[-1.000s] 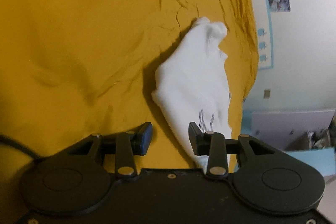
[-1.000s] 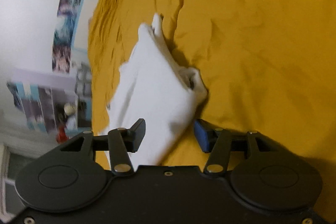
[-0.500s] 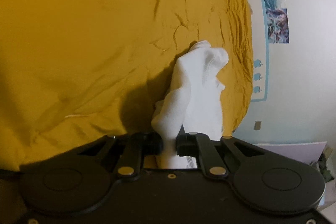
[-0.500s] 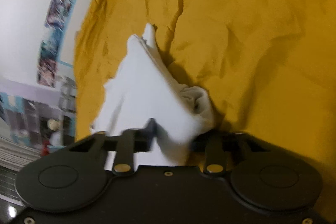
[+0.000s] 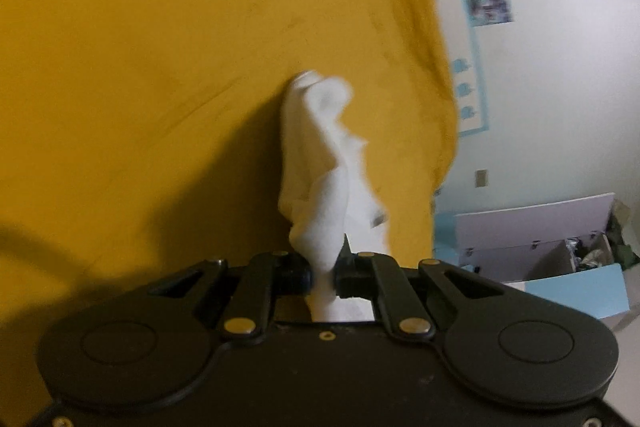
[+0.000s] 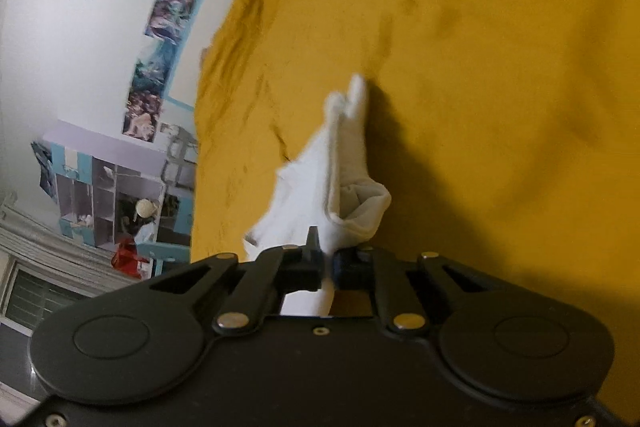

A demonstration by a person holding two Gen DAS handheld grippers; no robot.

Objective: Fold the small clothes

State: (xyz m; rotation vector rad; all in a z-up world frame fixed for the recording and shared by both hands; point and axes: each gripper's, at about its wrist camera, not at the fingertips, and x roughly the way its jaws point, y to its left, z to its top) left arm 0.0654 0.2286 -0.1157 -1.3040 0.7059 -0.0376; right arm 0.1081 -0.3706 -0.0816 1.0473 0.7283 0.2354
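Claws left (image 5: 323, 277) and right (image 6: 327, 269) each pinch the white garment (image 5: 320, 163) above the yellow bedspread (image 5: 140, 67).

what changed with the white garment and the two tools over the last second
Both tools went from open to shut: the left tool and the right tool each closed on the near edge of the small white cloth garment, which now rises bunched off the mustard-yellow bedspread instead of lying spread flat. The bedspread stayed as it was.
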